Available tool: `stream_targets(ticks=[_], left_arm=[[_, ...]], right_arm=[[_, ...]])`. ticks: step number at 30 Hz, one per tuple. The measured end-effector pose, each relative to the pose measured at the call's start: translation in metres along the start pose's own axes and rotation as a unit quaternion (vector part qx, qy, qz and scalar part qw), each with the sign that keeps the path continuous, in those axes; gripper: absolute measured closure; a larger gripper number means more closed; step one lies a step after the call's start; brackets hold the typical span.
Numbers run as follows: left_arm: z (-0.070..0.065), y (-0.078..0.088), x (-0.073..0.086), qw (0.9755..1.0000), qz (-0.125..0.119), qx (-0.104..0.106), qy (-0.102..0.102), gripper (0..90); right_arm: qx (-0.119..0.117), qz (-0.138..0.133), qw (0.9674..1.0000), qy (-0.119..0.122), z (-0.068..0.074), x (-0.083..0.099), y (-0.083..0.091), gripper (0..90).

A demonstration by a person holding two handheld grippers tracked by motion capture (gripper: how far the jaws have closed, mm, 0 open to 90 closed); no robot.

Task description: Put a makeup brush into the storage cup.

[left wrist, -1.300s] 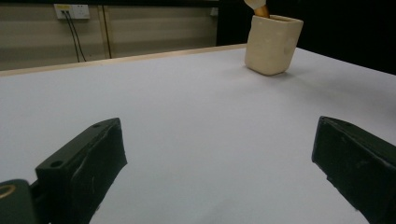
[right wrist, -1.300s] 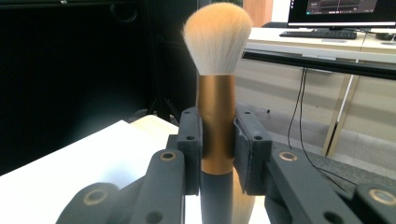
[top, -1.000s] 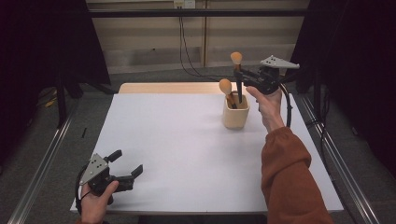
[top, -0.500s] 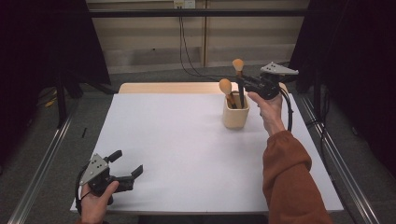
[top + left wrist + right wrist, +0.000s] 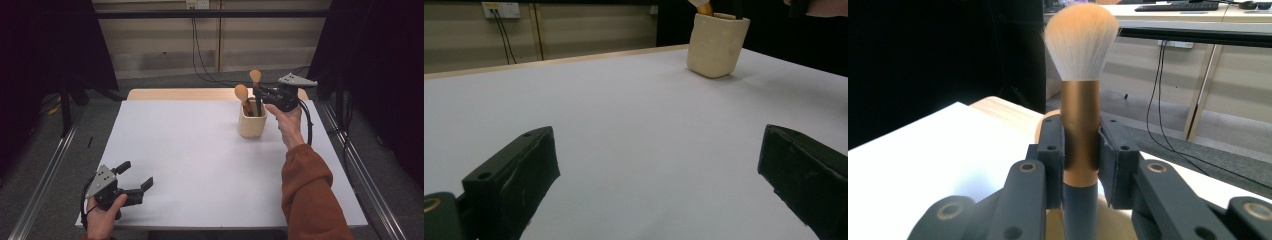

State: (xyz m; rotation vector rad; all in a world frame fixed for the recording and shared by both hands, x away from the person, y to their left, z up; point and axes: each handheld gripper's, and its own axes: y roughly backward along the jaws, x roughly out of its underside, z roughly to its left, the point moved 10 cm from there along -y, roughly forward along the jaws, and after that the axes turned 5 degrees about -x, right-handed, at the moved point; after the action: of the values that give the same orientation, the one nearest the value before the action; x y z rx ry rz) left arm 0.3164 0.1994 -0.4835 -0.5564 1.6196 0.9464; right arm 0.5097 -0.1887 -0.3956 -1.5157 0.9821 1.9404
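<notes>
Right tongs (image 5: 1080,155) clench the gold-ferruled, peach-bristled makeup brush (image 5: 1079,90) upright over the cream ceramic cup (image 5: 252,120), beside 1 other brush (image 5: 241,93). Left tongs (image 5: 135,175), well away from it, gape unladen.

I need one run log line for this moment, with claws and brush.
right claw: shut on makeup brush, upright over cup | left claw: open, holds nothing | second brush: in cup
</notes>
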Motion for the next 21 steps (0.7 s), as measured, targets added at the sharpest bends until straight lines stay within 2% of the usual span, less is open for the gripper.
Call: stream_targets(ticks=[6, 21], left_arm=[[0.001, 0.0, 0.0, 1.0, 0.0, -0.002, 0.001, 2.7], [0.001, 0.0, -0.001, 1.0, -0.001, -0.002, 0.0, 2.8]], right_arm=[[0.004, 0.01, 0.9999, -0.005, -0.004, 0.013, 0.001, 74.5], [0.013, 0.013, 0.9997, -0.017, -0.009, 0.028, 0.007, 74.3]])
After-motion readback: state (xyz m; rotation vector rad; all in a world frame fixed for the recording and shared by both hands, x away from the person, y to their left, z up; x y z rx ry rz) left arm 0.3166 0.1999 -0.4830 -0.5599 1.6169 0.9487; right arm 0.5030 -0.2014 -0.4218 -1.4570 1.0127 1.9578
